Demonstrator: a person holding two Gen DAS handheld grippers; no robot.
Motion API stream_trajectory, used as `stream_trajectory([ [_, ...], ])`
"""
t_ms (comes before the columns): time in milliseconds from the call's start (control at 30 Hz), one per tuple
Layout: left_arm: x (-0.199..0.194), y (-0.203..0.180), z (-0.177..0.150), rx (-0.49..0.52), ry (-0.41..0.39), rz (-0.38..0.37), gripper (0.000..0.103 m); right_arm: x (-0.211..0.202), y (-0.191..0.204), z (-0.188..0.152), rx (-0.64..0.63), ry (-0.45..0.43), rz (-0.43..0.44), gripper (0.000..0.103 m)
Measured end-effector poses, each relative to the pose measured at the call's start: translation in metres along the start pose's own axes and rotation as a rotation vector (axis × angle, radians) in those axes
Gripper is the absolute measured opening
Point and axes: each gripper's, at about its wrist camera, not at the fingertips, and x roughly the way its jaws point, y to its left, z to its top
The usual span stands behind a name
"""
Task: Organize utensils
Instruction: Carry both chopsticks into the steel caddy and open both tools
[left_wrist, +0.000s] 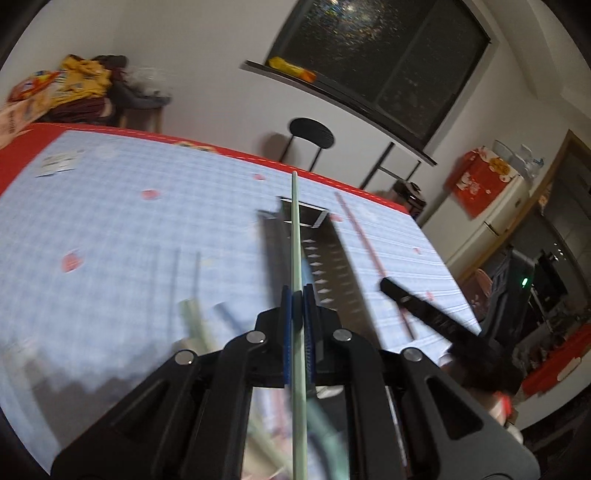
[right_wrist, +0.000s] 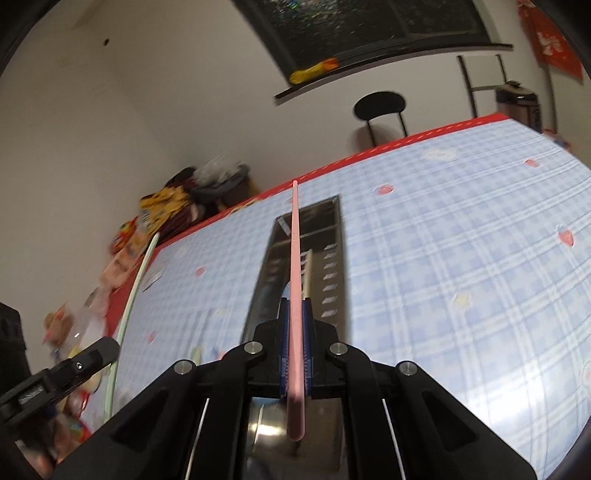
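Carry step judged; left gripper (left_wrist: 297, 295) clamped on green chopstick (left_wrist: 296, 236); right gripper (right_wrist: 294, 306) clamped on pink chopstick (right_wrist: 295, 243); metal holder (right_wrist: 310, 258) ahead, below tips; lowering into holder needed next.

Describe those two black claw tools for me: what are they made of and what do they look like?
Both look alike. The left gripper and right gripper are matte black frames with triangular cut-outs, jointed by round silver pins. Each has two narrow fingers lined with ribbed blue pads. Thin pale lines, perhaps cables, run along the right one's frame. No hands or sleeves are visible.
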Motion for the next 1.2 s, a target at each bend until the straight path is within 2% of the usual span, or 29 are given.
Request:
stream_trajectory([
  [133,0.037,-0.025,0.016,0.01,0.031,-0.011,0.01,0.014,-0.013,-0.004,0.029,0.048,0.03,0.007],
  [300,0.084,-0.037,0.022,-0.026,0.081,-0.017,0.01,0.018,-0.019,-0.007,0.046,0.069,0.034,0.007],
  [533,0.127,-0.032,0.013,-0.082,0.155,-0.001,0.01,0.023,-0.015,-0.011,0.04,0.099,0.026,0.007],
  [833,0.136,-0.026,0.01,-0.08,0.176,0.019,0.01,0.022,-0.013,-0.012,0.032,0.1,0.026,0.009],
  [967,0.126,-0.024,0.014,-0.063,0.16,0.03,0.011,0.018,-0.011,-0.012,0.022,0.092,0.025,0.009],
  [1033,0.118,-0.024,0.017,-0.048,0.144,0.041,0.014,0.015,-0.011,-0.01,0.019,0.082,0.022,0.009],
  [1067,0.113,-0.024,0.019,-0.039,0.132,0.048,0.018,0.013,-0.011,-0.01,0.016,0.074,0.019,0.011],
  [1133,0.103,-0.023,0.021,-0.023,0.113,0.058,0.023,0.008,-0.011,-0.008,0.009,0.052,0.008,0.024],
  [1200,0.09,-0.02,0.023,-0.003,0.089,0.08,0.027,0.003,-0.009,-0.006,0.002,0.03,-0.006,0.047],
])
